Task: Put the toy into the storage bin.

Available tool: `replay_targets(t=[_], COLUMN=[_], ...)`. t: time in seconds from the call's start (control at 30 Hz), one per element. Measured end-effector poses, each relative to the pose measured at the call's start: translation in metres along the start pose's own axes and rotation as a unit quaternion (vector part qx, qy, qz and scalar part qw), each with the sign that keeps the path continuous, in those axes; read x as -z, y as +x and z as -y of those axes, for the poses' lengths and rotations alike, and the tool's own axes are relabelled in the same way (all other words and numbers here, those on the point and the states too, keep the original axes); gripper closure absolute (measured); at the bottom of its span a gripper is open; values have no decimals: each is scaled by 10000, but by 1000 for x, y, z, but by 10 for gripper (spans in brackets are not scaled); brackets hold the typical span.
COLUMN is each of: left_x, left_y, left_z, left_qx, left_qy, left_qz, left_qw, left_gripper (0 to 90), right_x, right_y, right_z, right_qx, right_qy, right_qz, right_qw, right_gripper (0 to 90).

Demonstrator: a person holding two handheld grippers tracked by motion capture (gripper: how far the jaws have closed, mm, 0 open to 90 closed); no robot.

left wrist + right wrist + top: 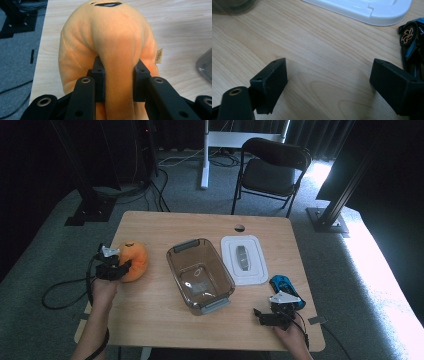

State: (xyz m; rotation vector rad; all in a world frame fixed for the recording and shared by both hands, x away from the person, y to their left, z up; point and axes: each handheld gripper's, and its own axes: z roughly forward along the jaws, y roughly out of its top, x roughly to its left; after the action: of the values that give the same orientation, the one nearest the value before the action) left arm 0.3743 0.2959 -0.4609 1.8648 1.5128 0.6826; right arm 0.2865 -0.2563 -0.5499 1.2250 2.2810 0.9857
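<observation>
An orange plush toy (134, 260) with a dark face mark sits at the left of the wooden table (150, 225). My left gripper (120, 267) is shut on it: in the left gripper view both pads pinch a fold of the orange plush toy (110, 42), and my left gripper (118, 83) squeezes the fabric narrow. My right gripper (264, 316) rests near the table's front right edge, open. In the right gripper view my right gripper (329, 80) has bare wood between its jaws. A blue toy car (286, 287) lies just beyond it, and that blue toy car (412, 45) shows beside the right jaw.
A clear plastic bin (200, 275) with grey latches stands at the table's middle. Its white lid (244, 260) lies flat to the right, and the same white lid (362, 7) shows at the top of the right gripper view. A black folding chair (270, 172) stands behind the table.
</observation>
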Motion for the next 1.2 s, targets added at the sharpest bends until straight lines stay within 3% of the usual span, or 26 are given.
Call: replay_targets(t=[0.33, 0.43, 0.67, 0.9, 1.0, 1.2], left_x=[22, 37, 56, 74, 80, 89], left_y=[-11, -18, -31, -47, -55, -70], left_z=[-14, -25, -45, -60, -65, -73], left_qx=[-198, -327, -535, -772, -974, -1189], left_qy=[-299, -517, -743, -999, -1061, -1175], left_qz=[127, 246, 411, 754, 899, 1136], left_qw=[9993, 9978, 9950, 9891, 9855, 9794], left_gripper=[712, 712, 711, 711, 711, 710], right_x=[0, 0, 0, 0, 0, 0], right_y=[0, 0, 0, 0, 0, 0], right_z=[0, 0, 0, 0, 0, 0], right_qx=[-26, -27, -23, -27, -29, -28], right_qy=[-2, -2, -3, 0, -5, -4], right_qz=[20, 21, 21, 21, 21, 22], right_qw=[10000, 10000, 10000, 10000, 10000, 10000], right_gripper=[137, 137, 137, 137, 137, 137])
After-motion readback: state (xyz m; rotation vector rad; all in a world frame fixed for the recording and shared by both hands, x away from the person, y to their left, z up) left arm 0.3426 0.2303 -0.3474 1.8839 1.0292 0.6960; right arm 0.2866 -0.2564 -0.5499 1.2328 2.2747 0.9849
